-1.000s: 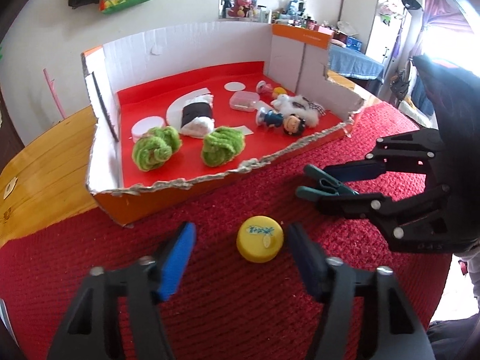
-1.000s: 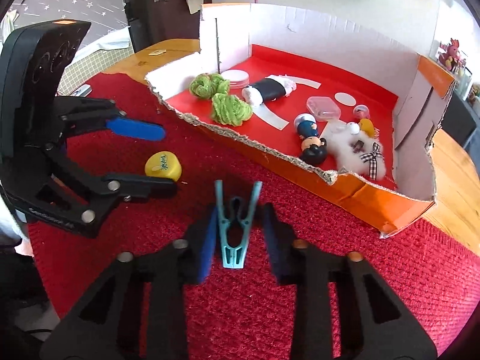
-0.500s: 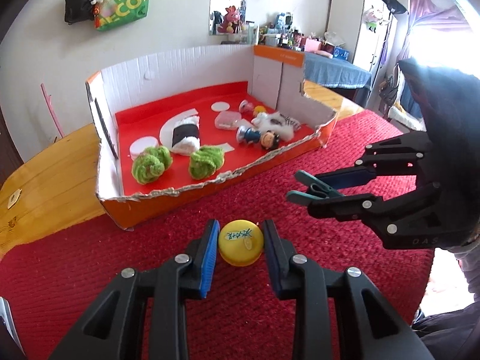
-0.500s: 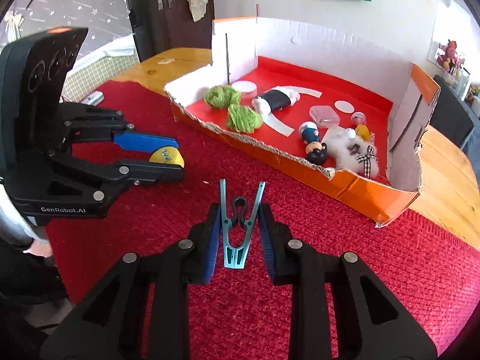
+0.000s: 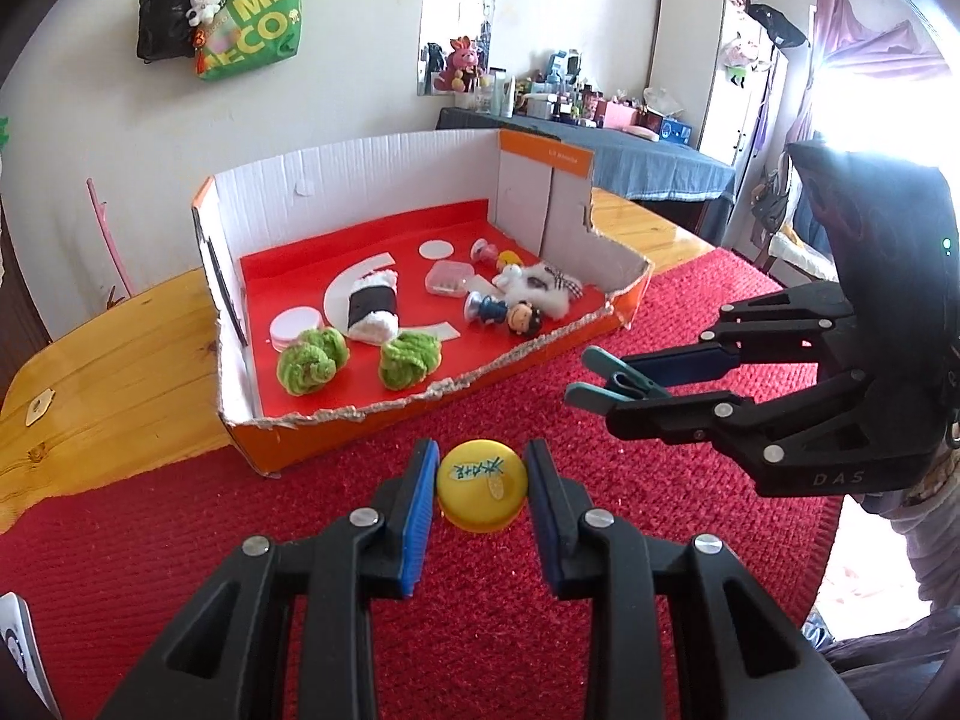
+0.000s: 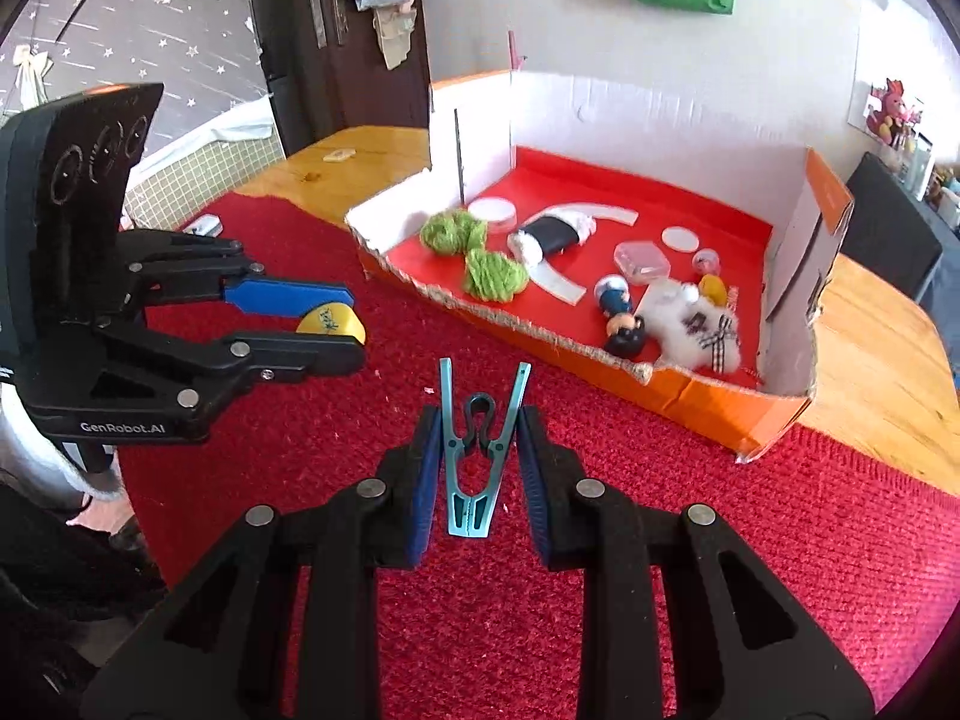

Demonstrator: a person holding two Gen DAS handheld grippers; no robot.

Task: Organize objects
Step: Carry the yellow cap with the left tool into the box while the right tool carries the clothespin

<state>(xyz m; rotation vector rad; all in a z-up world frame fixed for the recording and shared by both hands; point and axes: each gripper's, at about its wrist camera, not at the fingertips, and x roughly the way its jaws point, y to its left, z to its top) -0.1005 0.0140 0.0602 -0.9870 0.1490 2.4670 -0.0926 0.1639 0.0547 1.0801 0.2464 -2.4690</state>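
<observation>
My left gripper (image 5: 483, 489) is shut on a yellow bottle cap (image 5: 482, 485) and holds it above the red mat (image 5: 180, 540); the cap also shows in the right wrist view (image 6: 331, 323). My right gripper (image 6: 479, 450) is shut on a teal clothespin (image 6: 477, 450), also seen in the left wrist view (image 5: 606, 378). Both grippers are in front of an open cardboard box (image 5: 372, 192) with a red floor.
The box holds two green yarn balls (image 5: 312, 363), a black-and-white roll (image 5: 372, 306), a clear case (image 5: 449, 278), small dolls (image 5: 507, 312), a white plush (image 5: 540, 288) and white discs (image 5: 294, 327). The wooden table (image 5: 108, 360) lies to the left.
My left gripper closed on the yellow cap and lifted it. Both grippers rose and drew back from the box; the right still holds the clothespin.
</observation>
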